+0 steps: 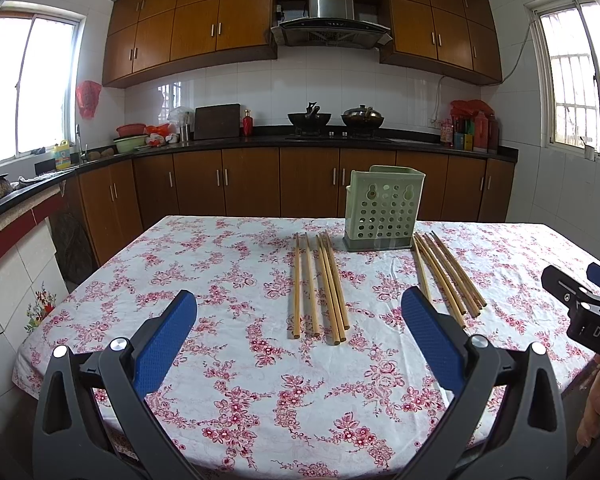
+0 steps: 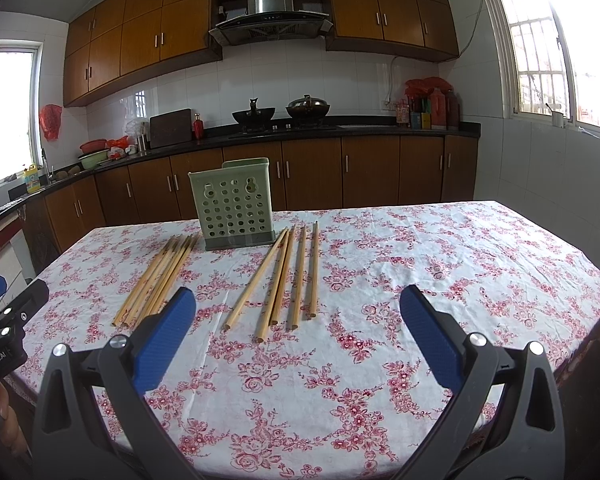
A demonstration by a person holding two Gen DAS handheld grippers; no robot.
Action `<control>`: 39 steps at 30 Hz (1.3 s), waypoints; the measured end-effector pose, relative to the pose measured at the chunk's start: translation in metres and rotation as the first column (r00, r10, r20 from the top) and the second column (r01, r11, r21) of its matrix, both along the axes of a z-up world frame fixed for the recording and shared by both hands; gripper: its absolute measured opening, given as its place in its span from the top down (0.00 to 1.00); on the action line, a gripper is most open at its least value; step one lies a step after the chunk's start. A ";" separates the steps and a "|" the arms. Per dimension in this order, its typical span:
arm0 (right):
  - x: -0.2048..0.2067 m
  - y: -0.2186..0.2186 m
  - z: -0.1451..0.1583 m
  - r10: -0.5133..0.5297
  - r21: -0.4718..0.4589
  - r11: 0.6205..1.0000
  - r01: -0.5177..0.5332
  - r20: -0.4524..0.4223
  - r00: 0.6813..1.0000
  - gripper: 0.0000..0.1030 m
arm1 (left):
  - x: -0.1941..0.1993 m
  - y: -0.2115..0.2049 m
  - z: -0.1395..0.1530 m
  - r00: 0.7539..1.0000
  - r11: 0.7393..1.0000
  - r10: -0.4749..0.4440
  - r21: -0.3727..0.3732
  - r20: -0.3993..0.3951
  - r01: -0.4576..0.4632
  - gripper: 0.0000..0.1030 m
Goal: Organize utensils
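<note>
— Table? 
— Draped in a white cloth with red flowers (image 1: 260, 380), creased in places. Behind: brown cabinets (image 1: 252, 182), black counter, two woks (image 1: 309, 118) on the stove, range hood (image 1: 331, 20) at 12 o'clock, windows at 9 and 3.

— Utensils? 
— Green perforated holder (image 1: 382, 210) upright at 12 o'clock; one chopstick bunch (image 1: 320, 286) at 11, another (image 1: 446, 274) at 1, both flat on the cloth.

— Grippers? 
— Left gripper (image 1: 300, 312) spread wide, empty, above the near edge. Right gripper (image 2: 298, 312) likewise spread, pinching nothing.
</note>
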State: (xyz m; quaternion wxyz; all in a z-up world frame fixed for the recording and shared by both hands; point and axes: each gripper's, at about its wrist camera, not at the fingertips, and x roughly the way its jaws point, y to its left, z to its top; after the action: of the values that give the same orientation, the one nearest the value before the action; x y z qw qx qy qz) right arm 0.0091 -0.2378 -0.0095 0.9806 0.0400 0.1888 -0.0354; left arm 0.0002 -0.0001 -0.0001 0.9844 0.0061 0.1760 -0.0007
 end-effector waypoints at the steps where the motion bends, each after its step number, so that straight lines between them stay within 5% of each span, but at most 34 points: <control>1: 0.000 0.000 0.000 0.000 0.000 1.000 0.000 0.000 1.000 0.04 | 0.000 0.000 0.000 1.000 1.000 0.000 0.000 0.000 0.000 0.02; 17: 0.000 -0.002 -0.006 -0.002 0.003 1.000 0.003 -0.008 1.000 0.04 | 0.001 0.000 0.000 1.000 1.000 0.005 0.000 -0.010 -0.005 0.02; 28: 0.068 -0.037 -0.018 -0.097 0.049 0.993 0.110 -0.218 0.971 0.04 | 0.058 0.027 -0.019 0.963 0.995 0.099 -0.009 -0.251 -0.104 0.02; 31: 0.101 -0.046 -0.024 -0.100 0.050 0.991 0.121 -0.299 0.949 0.15 | 0.078 0.034 -0.020 0.946 0.994 0.104 0.000 -0.306 -0.109 0.02; 36: 0.156 -0.050 -0.041 -0.002 0.113 0.992 0.053 -0.412 0.911 0.54 | 0.104 0.050 -0.019 0.929 0.994 0.065 -0.054 -0.364 -0.091 0.03; 39: 0.181 -0.047 -0.054 0.019 0.113 0.993 0.038 -0.462 0.887 0.69 | 0.119 0.052 -0.020 0.922 0.995 0.054 -0.053 -0.384 -0.081 0.19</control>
State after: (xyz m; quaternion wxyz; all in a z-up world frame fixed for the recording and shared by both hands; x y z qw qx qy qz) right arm 0.1901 -0.2847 -0.0636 0.9032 0.0896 0.4180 -0.0374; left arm 0.1187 0.0523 -0.0201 0.9302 -0.0335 0.3646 0.0260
